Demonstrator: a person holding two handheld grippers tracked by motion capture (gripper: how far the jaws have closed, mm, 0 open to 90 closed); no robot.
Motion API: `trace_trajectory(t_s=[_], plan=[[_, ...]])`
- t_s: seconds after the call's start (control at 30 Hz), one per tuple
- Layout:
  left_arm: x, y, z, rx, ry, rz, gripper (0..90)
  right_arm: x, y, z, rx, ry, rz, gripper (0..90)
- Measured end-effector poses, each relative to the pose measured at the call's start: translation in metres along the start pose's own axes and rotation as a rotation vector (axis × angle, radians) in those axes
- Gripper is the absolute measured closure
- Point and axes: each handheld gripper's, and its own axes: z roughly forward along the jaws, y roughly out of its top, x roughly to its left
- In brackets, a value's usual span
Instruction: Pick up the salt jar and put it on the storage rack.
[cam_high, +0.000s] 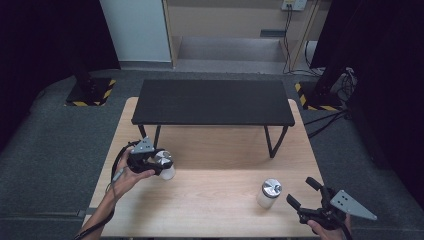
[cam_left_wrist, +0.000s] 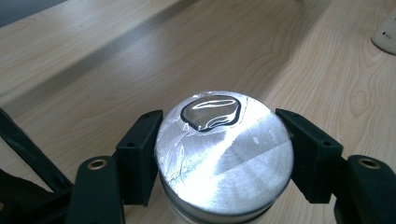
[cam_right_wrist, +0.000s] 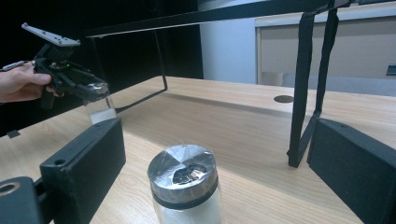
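High view: left gripper (cam_high: 161, 164) sits at the left-middle of the wooden table (cam_high: 220, 200), jaws clamped on the metal lid of a small glass jar (cam_high: 165, 165); the jar's pale lower part shows just below the jaws. A second jar (cam_high: 269, 193) w/ the same silver lid stands upright on the table toward the right, near the front edge. Right gripper (cam_high: 304, 191) is just right of it, jaws spread apart, not touching it. A black shelf (cam_high: 212, 102) on thin legs stands farther back.

Left gripper view: both black pads press the sides of the round brushed-metal lid (cam_left_wrist: 224, 154); no lettering or brand readable on it, just scratches and a dark-rimmed reflection. Bare wood grain behind.

Right gripper view: jaws wide apart, second jar (cam_right_wrist: 184, 186) between them at the bottom, untouched; no label legible. Far left, the hand w/ the left gripper (cam_right_wrist: 95, 91) holds the first jar (cam_right_wrist: 100, 109) by its top, whether lifted or resting I can't tell.
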Motion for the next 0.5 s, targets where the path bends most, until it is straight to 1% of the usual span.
trace_trajectory(t_s=[0.1,0.17,0.23,0.33,0.4,0.43,0.47,0.5], plan=[[-0.002,0.001,-0.001,0.006,0.008,-0.011,33.6,0.001,0.000,0.000,-0.003,0.000,0.000,4.3],[-0.004,0.003,-0.003,0.014,0.009,0.000,33.7,0.001,0.000,-0.001,-0.002,0.000,-0.001,4.3],[-0.005,0.004,-0.005,0.020,0.001,0.006,33.7,0.001,0.000,-0.001,-0.003,-0.003,0.001,4.3],[-0.006,0.004,-0.010,0.004,-0.015,0.000,33.7,0.000,0.000,-0.001,-0.003,0.000,0.000,4.3],[-0.009,0.006,-0.014,0.002,-0.016,0.009,33.7,0.000,0.000,-0.001,-0.003,0.001,-0.001,4.4],[-0.010,0.007,-0.016,-0.001,-0.020,0.009,33.7,0.000,0.000,-0.001,-0.003,0.001,-0.001,4.4],[-0.012,0.011,-0.020,-0.004,-0.032,0.008,33.7,0.000,0.000,0.000,-0.003,0.002,0.000,4.4],[-0.012,0.011,-0.020,-0.004,-0.032,0.008,33.7,0.000,0.000,0.000,-0.003,0.002,0.000,4.4]])
